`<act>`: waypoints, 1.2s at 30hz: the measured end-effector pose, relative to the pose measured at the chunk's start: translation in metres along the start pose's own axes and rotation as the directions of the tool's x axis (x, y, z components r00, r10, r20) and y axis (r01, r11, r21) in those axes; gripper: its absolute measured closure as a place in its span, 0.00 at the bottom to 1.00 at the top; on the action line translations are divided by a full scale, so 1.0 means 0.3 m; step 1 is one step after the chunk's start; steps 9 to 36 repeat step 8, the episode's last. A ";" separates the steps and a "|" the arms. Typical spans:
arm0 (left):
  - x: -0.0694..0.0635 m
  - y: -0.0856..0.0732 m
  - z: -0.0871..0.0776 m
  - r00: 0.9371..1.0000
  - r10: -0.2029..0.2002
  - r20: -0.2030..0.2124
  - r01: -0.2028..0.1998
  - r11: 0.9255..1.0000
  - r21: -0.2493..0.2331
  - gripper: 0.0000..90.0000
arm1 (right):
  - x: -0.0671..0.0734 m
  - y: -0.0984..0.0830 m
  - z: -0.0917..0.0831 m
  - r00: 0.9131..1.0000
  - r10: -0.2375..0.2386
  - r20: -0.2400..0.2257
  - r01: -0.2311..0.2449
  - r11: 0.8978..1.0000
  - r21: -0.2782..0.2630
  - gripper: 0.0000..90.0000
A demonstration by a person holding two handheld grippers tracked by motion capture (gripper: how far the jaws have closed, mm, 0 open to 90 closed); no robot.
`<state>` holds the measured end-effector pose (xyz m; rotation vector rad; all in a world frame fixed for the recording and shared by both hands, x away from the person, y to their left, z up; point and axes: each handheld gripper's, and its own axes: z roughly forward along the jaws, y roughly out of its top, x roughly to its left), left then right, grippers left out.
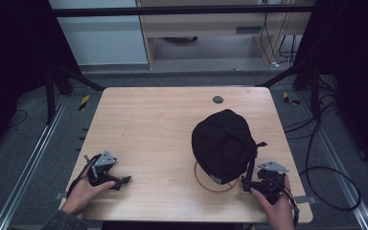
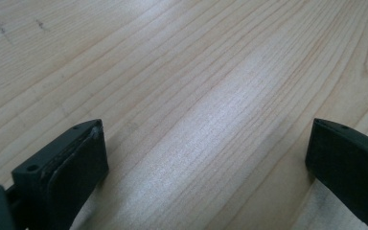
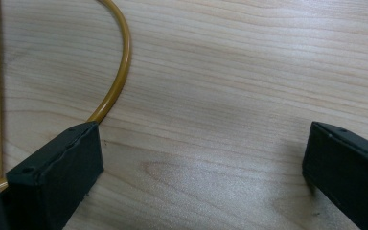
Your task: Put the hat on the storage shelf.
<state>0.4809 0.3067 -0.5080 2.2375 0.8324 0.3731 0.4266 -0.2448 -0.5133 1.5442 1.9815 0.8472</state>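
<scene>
A black cap (image 1: 223, 143) sits on a gold wire stand (image 1: 206, 184) right of the table's middle. My left gripper (image 1: 120, 181) rests low near the front left edge, far from the cap, open with bare wood between its jaws (image 2: 206, 143). My right gripper (image 1: 247, 183) stays at the front right, just beside the stand's round base ring (image 3: 120, 62). It is open too, with bare wood between its jaws (image 3: 203, 153); the ring passes just outside its left jaw.
The wooden table (image 1: 148, 129) has a small dark round grommet (image 1: 217, 99) near its far edge. Black cables (image 1: 326, 177) lie on the floor to the right, and metal rails run along both sides.
</scene>
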 end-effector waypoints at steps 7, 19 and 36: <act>-0.002 -0.002 -0.002 1.000 -0.005 -0.006 0.005 1.000 0.000 0.00 | -0.002 0.001 0.001 1.000 -0.008 -0.003 0.008 1.000 -0.002 0.00; -0.002 -0.002 -0.002 1.000 -0.005 -0.006 0.005 1.000 0.000 0.00 | -0.002 0.001 0.001 1.000 -0.008 -0.003 0.008 1.000 -0.002 0.00; -0.002 -0.002 -0.002 1.000 -0.005 -0.006 0.005 1.000 0.000 0.00 | -0.002 0.001 0.001 1.000 -0.008 -0.003 0.008 1.000 -0.002 0.00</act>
